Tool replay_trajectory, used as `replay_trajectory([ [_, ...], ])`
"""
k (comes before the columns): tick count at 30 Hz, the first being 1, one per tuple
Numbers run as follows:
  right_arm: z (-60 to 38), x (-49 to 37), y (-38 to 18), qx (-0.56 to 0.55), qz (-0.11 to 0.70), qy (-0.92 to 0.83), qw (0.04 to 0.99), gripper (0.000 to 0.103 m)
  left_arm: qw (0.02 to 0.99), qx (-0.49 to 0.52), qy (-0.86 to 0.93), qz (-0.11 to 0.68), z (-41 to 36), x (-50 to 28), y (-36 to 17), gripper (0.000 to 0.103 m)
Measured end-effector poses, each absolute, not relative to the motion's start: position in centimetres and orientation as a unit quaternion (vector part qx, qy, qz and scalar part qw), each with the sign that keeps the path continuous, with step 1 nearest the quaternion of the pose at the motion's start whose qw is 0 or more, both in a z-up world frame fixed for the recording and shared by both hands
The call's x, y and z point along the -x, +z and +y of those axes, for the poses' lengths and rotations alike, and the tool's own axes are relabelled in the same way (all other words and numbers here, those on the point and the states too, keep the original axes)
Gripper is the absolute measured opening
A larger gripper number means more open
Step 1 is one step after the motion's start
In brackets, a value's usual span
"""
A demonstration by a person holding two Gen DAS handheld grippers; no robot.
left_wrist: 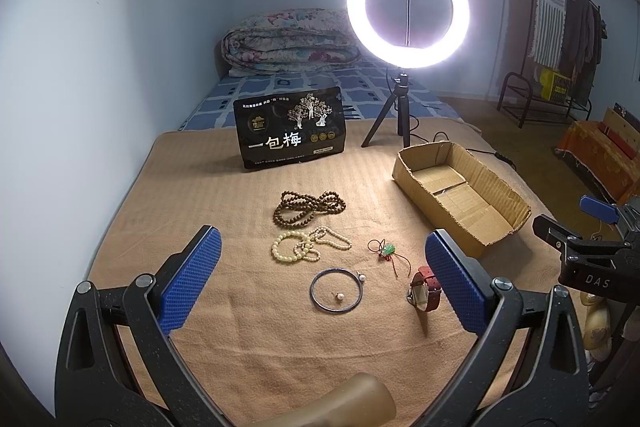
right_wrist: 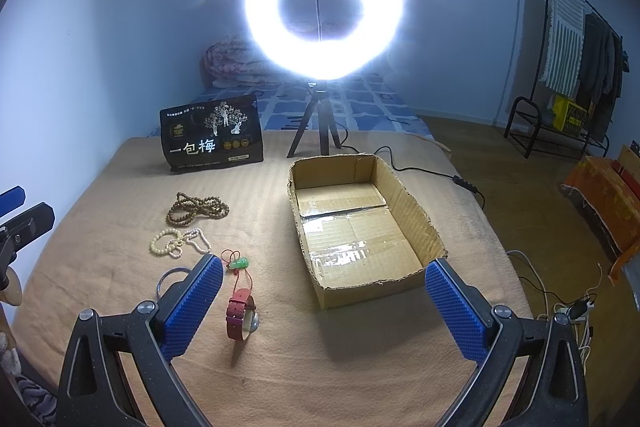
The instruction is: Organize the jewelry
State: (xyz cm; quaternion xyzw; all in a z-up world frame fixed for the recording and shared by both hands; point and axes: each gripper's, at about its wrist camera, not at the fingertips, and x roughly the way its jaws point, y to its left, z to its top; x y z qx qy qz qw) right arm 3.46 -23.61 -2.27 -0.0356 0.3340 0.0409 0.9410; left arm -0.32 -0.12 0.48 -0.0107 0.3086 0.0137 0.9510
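A: Where does the jewelry lie?
B: All of it is on the tan blanket (left_wrist: pixel 248 315) over the bed, to the left of the cardboard box (left_wrist: pixel 460 195). Farthest back from the box's near corner are the brown bead strands (left_wrist: pixel 308 207); nearer are the cream bead bracelets (left_wrist: pixel 308 245), then the green pendant on a red cord (left_wrist: pixel 387 250) close to the box.
A: And nearer the camera?
B: A dark bangle (left_wrist: pixel 337 291) with one pearl earring (left_wrist: pixel 340 295) inside its ring and another touching its rim, and a red-strapped watch (left_wrist: pixel 425 289) lying just short of the box's near end.
A: The tongs?
B: The left tongs (left_wrist: pixel 324 281) are spread wide, holding nothing, above the bangle. The right tongs (right_wrist: pixel 324 307) are also spread wide and empty, framing the box's near end and the watch.
A: Behind the box?
B: A lit ring light on a tripod (left_wrist: pixel 407 9) and a black snack bag (left_wrist: pixel 291 127) standing upright.
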Motion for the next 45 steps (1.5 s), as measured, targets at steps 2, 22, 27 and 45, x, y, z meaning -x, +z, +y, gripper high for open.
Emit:
replay_trajectory([
  [2,-23.64,-3.44,-2.29,0.035,0.334,0.041,0.941,0.102,0.951,0.011,0.013,0.309,-0.16,0.31,0.57,0.103],
  [22,-23.42,-3.32,-2.44,0.032,0.336,0.045,0.94,0.102,0.951,0.012,0.014,0.308,0.24,0.26,0.44,0.103],
  [27,-23.44,-3.3,-2.48,0.032,0.336,0.045,0.94,0.102,0.951,0.011,0.014,0.308,0.16,0.24,0.47,0.103],
  [45,-23.41,-3.33,-2.64,0.032,0.341,0.051,0.938,0.102,0.951,0.011,0.015,0.31,0.24,0.06,0.36,0.103],
])
